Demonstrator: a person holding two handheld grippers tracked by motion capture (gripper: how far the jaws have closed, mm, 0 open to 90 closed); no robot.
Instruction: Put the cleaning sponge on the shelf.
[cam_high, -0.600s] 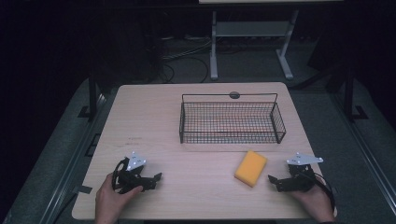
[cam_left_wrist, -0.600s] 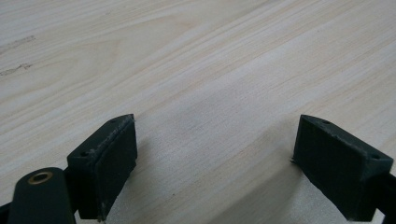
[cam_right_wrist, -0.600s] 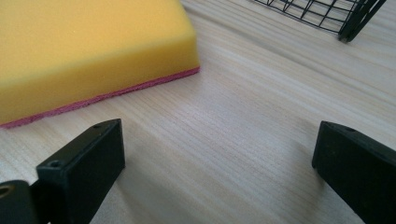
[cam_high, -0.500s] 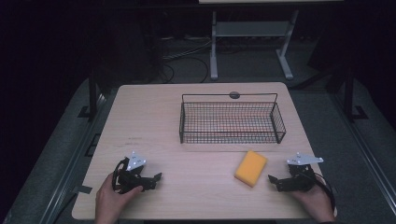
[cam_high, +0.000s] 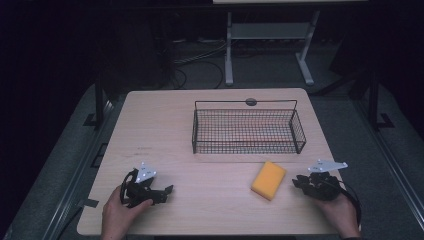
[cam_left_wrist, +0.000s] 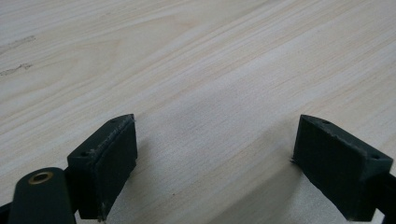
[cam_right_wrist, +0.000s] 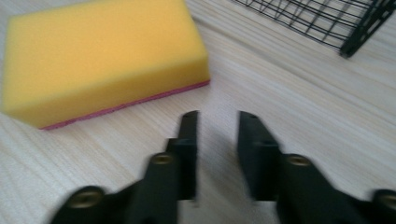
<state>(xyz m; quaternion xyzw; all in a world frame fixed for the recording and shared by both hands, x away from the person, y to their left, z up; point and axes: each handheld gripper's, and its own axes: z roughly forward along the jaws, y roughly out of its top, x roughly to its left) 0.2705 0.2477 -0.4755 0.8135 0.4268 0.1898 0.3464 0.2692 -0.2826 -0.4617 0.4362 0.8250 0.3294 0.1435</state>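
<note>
The sponge (cam_high: 268, 180) is a yellow rectangular block with a thin pink layer along its underside. It lies flat on the worktop (cam_high: 165, 135), turned at an angle, just in front of the wire basket (cam_high: 248, 131), untouched.

Sponge (cam_high: 268, 180) lies before basket (cam_high: 248, 131), beside right gripper (cam_high: 301, 181).

Sponge (cam_right_wrist: 100, 60) cut off at left edge, basket (cam_right_wrist: 327, 23) cropped at top, right claw (cam_right_wrist: 217, 135) blurred
</note>
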